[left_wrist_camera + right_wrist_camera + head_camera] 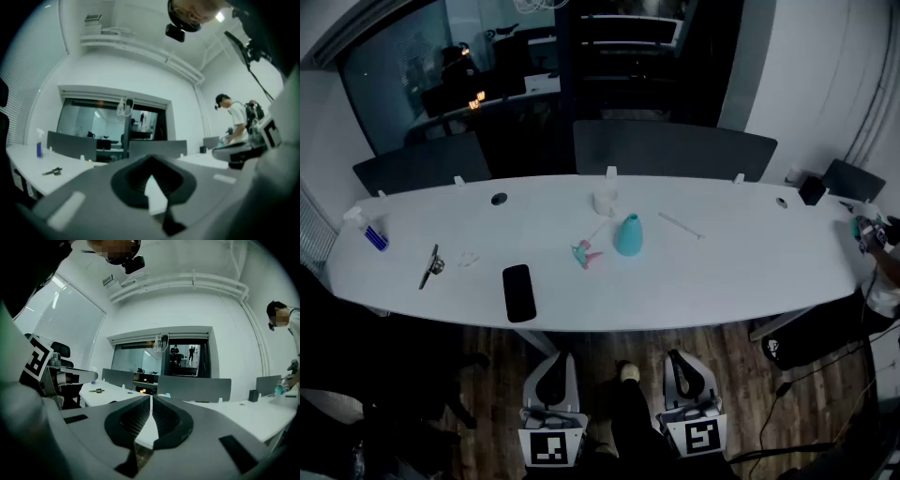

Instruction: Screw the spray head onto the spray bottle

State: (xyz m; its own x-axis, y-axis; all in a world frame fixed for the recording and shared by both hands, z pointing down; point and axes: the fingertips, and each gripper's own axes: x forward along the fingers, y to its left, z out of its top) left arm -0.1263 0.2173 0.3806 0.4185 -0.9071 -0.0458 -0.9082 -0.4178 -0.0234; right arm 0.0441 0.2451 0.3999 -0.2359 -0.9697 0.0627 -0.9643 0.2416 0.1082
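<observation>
A teal spray bottle (628, 235) stands upright near the middle of the long white table (722, 281). Just left of it lies the spray head (585, 253), pink and teal, on its side and apart from the bottle. Both grippers hang low in front of the table's near edge, over the wooden floor, far from both objects. My left gripper (554, 363) is shut with nothing in it, and its jaws meet in the left gripper view (150, 163). The right gripper (679, 361) is also shut and empty, its jaws closed in a thin line (151, 399).
A black phone (518, 292) lies near the front edge. A black tool (430, 266) and a blue spray bottle (371, 231) sit at the left. A white cup (606, 202) and a thin white tube (680, 225) lie behind the bottle. A person (883, 262) stands at the right end.
</observation>
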